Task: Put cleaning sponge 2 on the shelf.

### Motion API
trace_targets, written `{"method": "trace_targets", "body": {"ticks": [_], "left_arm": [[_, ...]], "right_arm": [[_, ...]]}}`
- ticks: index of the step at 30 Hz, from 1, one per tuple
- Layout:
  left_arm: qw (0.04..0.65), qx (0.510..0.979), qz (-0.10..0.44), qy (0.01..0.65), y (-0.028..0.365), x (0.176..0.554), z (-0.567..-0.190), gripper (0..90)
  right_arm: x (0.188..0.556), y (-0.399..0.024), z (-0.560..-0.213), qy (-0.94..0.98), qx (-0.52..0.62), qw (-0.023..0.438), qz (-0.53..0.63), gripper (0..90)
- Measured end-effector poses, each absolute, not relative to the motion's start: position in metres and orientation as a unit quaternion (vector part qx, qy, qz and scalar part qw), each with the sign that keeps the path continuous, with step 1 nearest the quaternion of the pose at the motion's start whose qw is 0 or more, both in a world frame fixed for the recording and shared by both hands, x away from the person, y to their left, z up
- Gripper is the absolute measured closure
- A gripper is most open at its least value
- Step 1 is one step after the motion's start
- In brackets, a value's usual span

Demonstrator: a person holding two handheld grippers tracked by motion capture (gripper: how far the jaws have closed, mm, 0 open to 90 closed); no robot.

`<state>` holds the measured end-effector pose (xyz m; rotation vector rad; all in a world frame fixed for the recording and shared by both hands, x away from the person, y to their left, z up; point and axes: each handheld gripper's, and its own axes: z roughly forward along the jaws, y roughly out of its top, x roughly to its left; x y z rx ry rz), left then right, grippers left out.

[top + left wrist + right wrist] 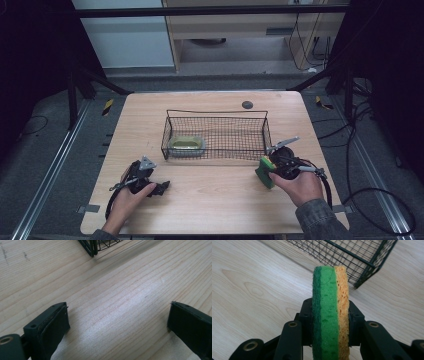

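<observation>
A green and yellow sponge (pixel 330 312) stands on edge between the jaws of my right gripper (pixel 330 322), which press on both its faces. From above, the sponge (pixel 265 171) sits at the front right of the table, just ahead of the hand, with the right gripper (pixel 272 170) shut on it. My left gripper (pixel 117 320) rests low over bare wood with its jaws wide apart and nothing between them. It shows in the high view as the left gripper (pixel 161 188) at the front left.
A black wire basket (pixel 215 134) stands at the table's middle; a shallow yellow-green dish (pixel 187 145) lies in its left end. One basket corner (pixel 359 285) is just beyond the sponge. A small dark round spot (pixel 247 104) sits near the table's far edge.
</observation>
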<state>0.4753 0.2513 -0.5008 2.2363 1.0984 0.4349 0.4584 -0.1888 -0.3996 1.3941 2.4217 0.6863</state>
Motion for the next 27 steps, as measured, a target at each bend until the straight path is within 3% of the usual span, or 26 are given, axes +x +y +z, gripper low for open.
{"method": "trace_targets", "body": {"ticks": [15,27], "left_arm": [[0.311,0.838,0.169,0.415,0.253,0.474,-0.503,0.8],[0.335,0.831,0.176,0.408,0.258,0.475,-0.508,0.0]], "right_arm": [[0.461,-0.218,-0.377,0.813,0.503,0.164,0.242,65.3],[0.484,-0.237,-0.344,0.794,0.518,0.188,0.258,65.2]]}}
